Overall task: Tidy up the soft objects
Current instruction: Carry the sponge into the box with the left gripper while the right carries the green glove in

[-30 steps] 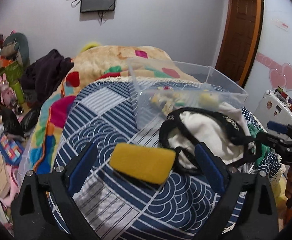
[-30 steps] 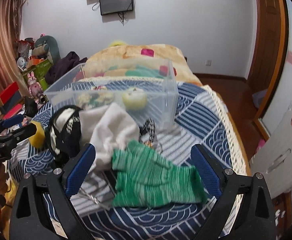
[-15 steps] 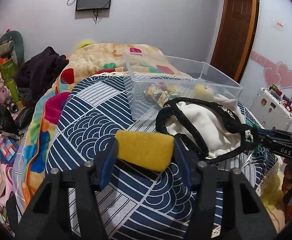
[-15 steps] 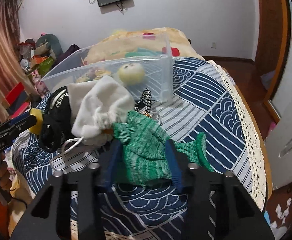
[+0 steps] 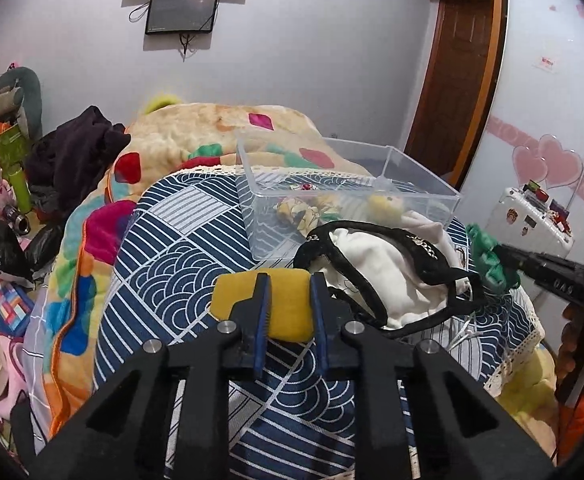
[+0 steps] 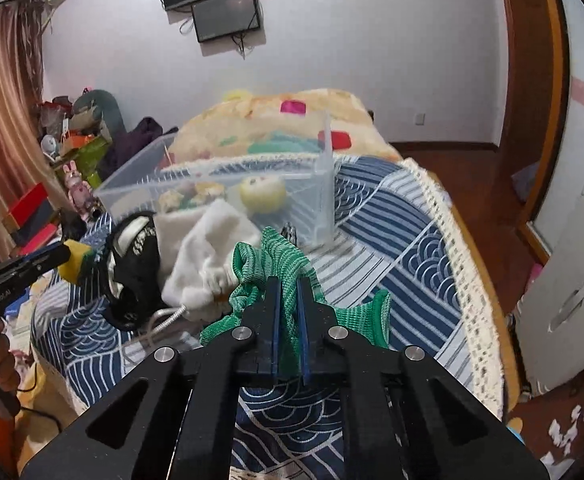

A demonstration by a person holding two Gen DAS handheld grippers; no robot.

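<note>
A yellow sponge (image 5: 287, 312) lies on the blue patterned bedspread (image 5: 163, 264). My left gripper (image 5: 289, 280) is closing on it, with both pads pressed into its sides. A green knit cloth (image 6: 275, 256) is bunched up between the pads of my right gripper (image 6: 287, 284), which is shut on it. Between the two lies a white cloth bag (image 5: 380, 264) tangled with a black strap (image 5: 432, 256). Behind them stands a clear plastic bin (image 5: 412, 176) holding a yellow plush (image 6: 261, 194) and other small soft things.
A bright patchwork blanket (image 5: 195, 136) covers the far end of the bed. Toys, boxes and dark clothes (image 5: 71, 156) crowd the floor on the left. A white cabinet (image 6: 572, 280) stands by the bed's lace-trimmed right edge (image 6: 476, 292).
Both grippers went from wide open to closed: the left one on the yellow sponge, the right one on the green cloth, which now bunches up off the bed.
</note>
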